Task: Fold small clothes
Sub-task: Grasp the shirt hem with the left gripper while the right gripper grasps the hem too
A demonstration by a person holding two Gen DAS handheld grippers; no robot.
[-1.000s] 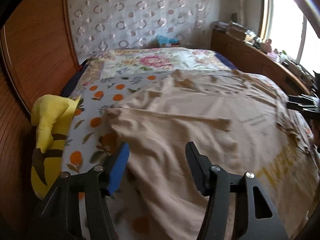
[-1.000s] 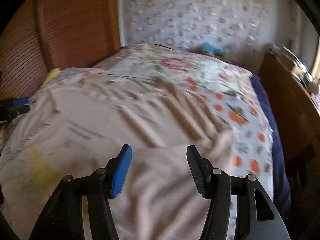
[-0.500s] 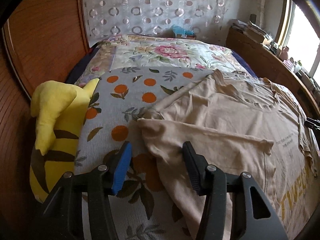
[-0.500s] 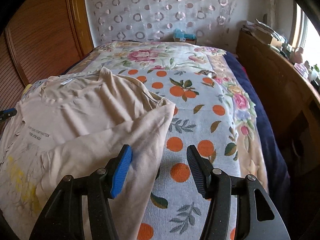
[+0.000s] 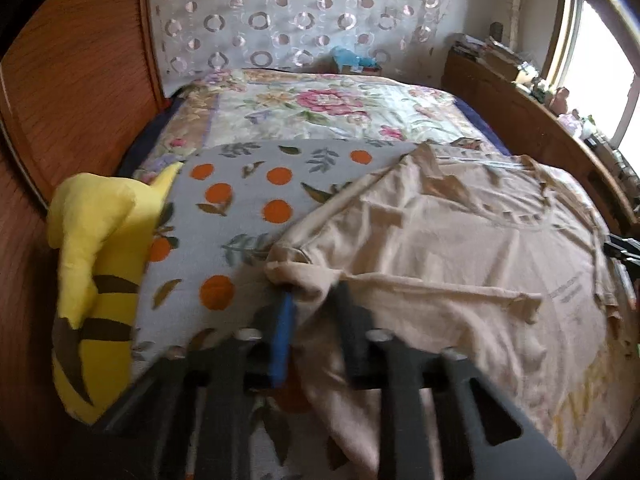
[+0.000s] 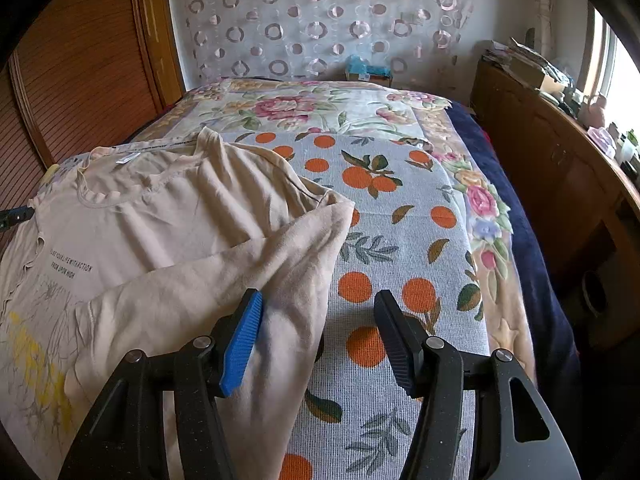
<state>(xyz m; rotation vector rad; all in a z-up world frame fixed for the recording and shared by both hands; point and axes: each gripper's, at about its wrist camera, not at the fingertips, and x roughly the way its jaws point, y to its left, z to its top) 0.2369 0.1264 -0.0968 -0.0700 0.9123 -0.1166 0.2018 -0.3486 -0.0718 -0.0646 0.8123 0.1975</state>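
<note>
Our left claw [image 5: 310, 300] is blurred; its jaws have just closed, pinching the beige T-shirt's [image 5: 460, 248] left sleeve on the bed [image 6: 400, 240], beside a yellow plush [image 5: 96, 264]. Our right claw [image 6: 318, 320] gapes wide over the shirt's right edge, orange-print blanket free beyond

Left hand-held gripper [image 5: 310, 304] just clamped; right hand-held gripper [image 6: 318, 306] agape

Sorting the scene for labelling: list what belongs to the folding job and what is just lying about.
Job:
beige T-shirt
left hand-held gripper, clamped on the shirt's sleeve
right hand-held gripper, open

Lying about:
yellow plush toy
orange-print blanket
floral quilt
</note>
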